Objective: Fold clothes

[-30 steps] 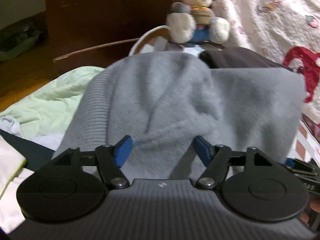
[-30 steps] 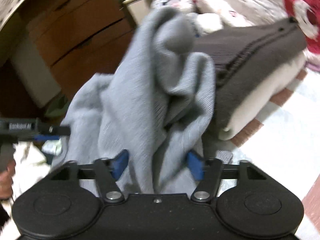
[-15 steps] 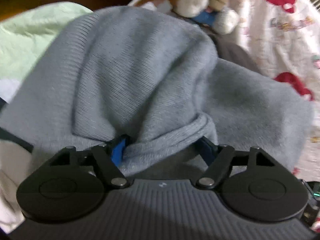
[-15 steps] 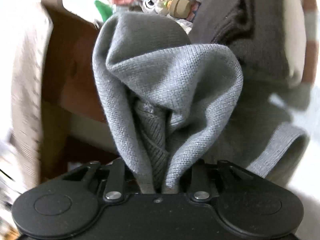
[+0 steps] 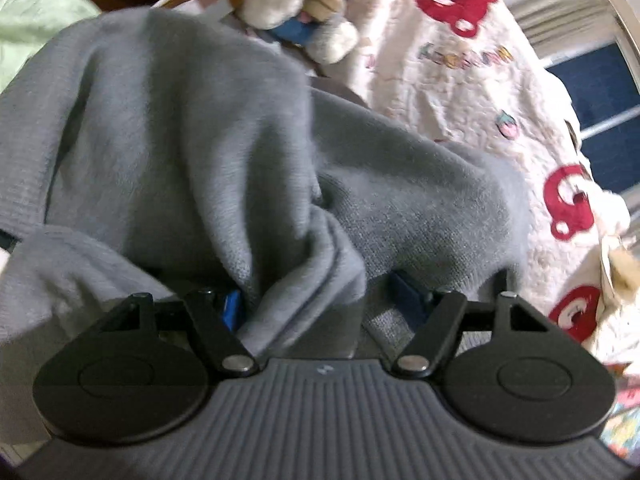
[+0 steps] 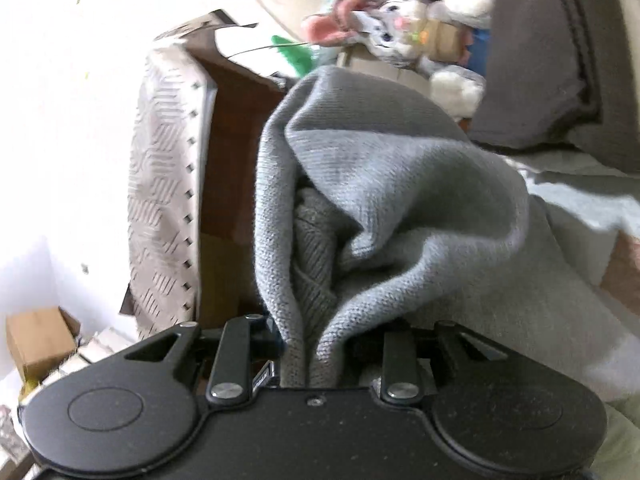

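The grey sweater [image 5: 192,128] pretty much fills both views. The left gripper [image 5: 320,304] has its fingers spread wide, with a bunched fold of the knit sitting between them but not pinched. The right gripper [image 6: 316,344] is clamped tight on a gathered ridge of the same sweater [image 6: 384,184], fabric rising straight up out of the fingers.

Clutter around it: in the left view a plush toy [image 5: 296,4] sits at 12 o'clock just behind the sweater, a white blanket with red prints [image 5: 460,60] runs from 1 to 4 o'clock, and some pale green cloth [image 5: 36,20] peeks in at 10. In the right view, a folded dark brown garment [image 6: 552,52] is at 1 o'clock and a wooden cabinet [image 6: 236,152] is at 10, partly blocked by the sweater.
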The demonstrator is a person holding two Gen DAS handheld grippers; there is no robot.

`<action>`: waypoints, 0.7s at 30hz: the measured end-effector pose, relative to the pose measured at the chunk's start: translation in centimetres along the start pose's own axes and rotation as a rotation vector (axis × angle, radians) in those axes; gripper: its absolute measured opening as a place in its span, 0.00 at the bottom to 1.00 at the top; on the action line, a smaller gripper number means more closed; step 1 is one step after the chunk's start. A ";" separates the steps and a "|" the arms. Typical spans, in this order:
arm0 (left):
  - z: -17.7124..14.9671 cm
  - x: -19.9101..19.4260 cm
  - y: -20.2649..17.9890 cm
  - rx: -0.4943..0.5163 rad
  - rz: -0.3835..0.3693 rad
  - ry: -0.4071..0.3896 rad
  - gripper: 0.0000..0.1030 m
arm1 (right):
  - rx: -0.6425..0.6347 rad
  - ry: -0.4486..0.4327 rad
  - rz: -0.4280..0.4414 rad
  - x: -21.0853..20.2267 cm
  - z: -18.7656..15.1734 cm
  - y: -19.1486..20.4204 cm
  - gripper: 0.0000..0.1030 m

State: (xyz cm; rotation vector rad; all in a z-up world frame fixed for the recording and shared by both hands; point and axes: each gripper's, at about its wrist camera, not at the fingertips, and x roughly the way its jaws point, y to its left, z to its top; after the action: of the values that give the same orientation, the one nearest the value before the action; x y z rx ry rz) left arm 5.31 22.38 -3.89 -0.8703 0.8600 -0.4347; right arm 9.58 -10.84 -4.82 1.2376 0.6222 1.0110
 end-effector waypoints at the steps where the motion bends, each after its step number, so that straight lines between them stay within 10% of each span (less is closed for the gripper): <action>1: -0.2 -0.1 -0.6 0.011 -0.013 0.005 0.69 | -0.006 -0.001 0.009 -0.4 0.0 0.6 0.32; 21: -7.3 2.6 -15.4 0.305 -0.201 0.212 0.70 | -0.163 -0.244 -0.011 -18.7 -2.7 12.3 0.32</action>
State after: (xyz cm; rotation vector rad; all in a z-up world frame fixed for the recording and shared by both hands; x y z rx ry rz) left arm 1.08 8.11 4.72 -0.6367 0.8742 -0.8230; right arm -4.62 -25.99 3.89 1.1886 0.3498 0.8673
